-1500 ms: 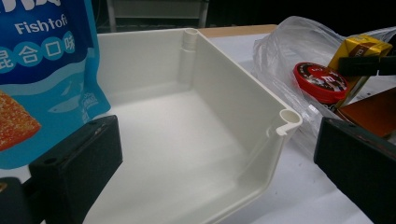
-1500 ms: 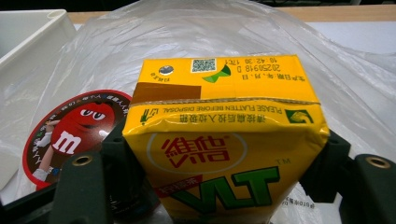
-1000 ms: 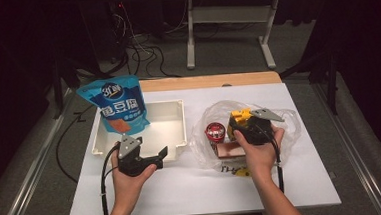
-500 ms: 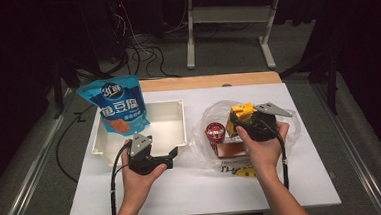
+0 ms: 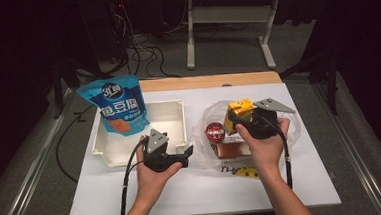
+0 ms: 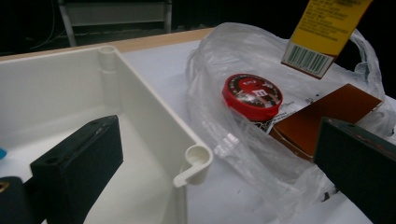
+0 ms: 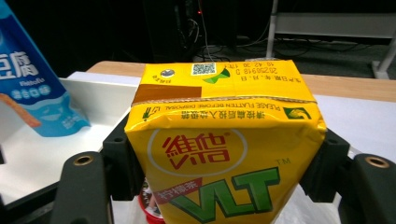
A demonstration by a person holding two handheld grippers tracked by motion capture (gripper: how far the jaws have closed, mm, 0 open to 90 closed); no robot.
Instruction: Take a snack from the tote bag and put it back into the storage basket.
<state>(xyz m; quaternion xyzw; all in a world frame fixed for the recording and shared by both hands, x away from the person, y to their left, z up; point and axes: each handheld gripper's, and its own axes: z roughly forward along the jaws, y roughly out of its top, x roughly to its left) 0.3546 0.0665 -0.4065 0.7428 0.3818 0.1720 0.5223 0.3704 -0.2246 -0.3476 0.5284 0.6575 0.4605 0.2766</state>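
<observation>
My right gripper (image 5: 238,118) is shut on a yellow drink carton (image 5: 241,107), held upright above a clear plastic bag (image 5: 206,154). In the right gripper view the carton (image 7: 224,154) sits squeezed between both jaws. Inside the bag lie a red-lidded round tin (image 5: 214,131) and a brown flat box (image 5: 231,148). My left gripper (image 5: 185,155) is open, low beside the near right corner of the white tray (image 5: 178,105). In the left gripper view that tray corner (image 6: 196,161) stands between the open jaws, with the tin (image 6: 252,91) and bag (image 6: 243,154) beyond.
A blue snack pouch (image 5: 116,107) stands upright in the tray's far left part. A yellow printed item (image 5: 247,172) lies under the bag's near edge. The white table (image 5: 194,197) ends in a wooden strip (image 5: 207,81) at the back. A metal stand (image 5: 223,15) rises on the floor behind.
My left gripper has moved right and forward to the tray's near right corner by the bag. My right gripper has shifted slightly right with the carton.
</observation>
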